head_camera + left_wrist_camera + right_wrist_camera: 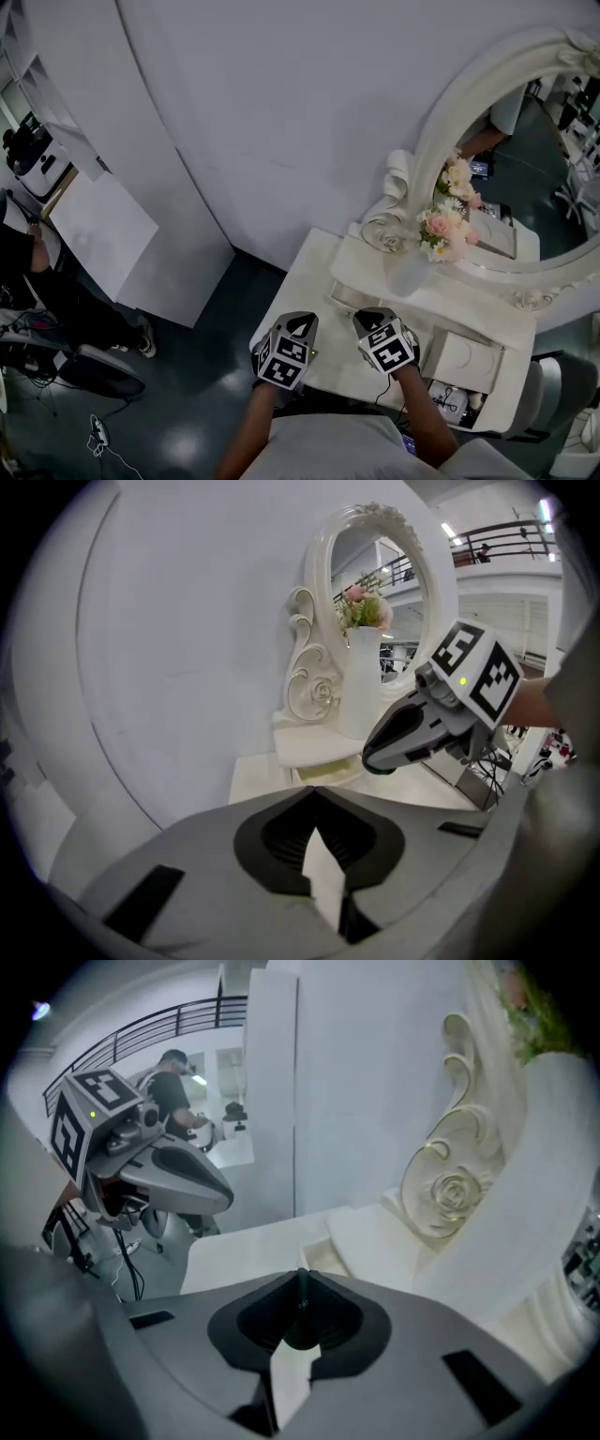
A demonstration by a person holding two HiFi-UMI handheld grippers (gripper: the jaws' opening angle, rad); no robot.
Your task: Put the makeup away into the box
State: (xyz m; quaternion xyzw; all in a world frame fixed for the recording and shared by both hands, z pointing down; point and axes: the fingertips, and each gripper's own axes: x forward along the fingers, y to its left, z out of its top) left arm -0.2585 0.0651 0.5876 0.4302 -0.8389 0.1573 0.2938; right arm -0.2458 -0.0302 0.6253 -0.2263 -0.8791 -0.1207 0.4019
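Observation:
Both grippers hover over the front of a white dressing table [319, 272]. My left gripper [298, 323] has its jaws shut tip to tip with nothing between them [313, 789]. My right gripper [373, 321] is beside it, to the right. It is shut on a small dark makeup tube [300, 1321] that sits deep between the jaws, whose tips meet above it [302, 1279]. From the left gripper view, the right gripper [377, 761] shows a dark edge at its tip. A white box [464, 361] sits on the table to the right of the right gripper.
An ornate oval mirror [525, 75] stands at the back on a raised shelf [375, 267]. A white vase of pink flowers [441, 225] stands in front of it. A shallow open slot [323, 772] lies under the shelf. An open drawer of small items [450, 398] is at the near right.

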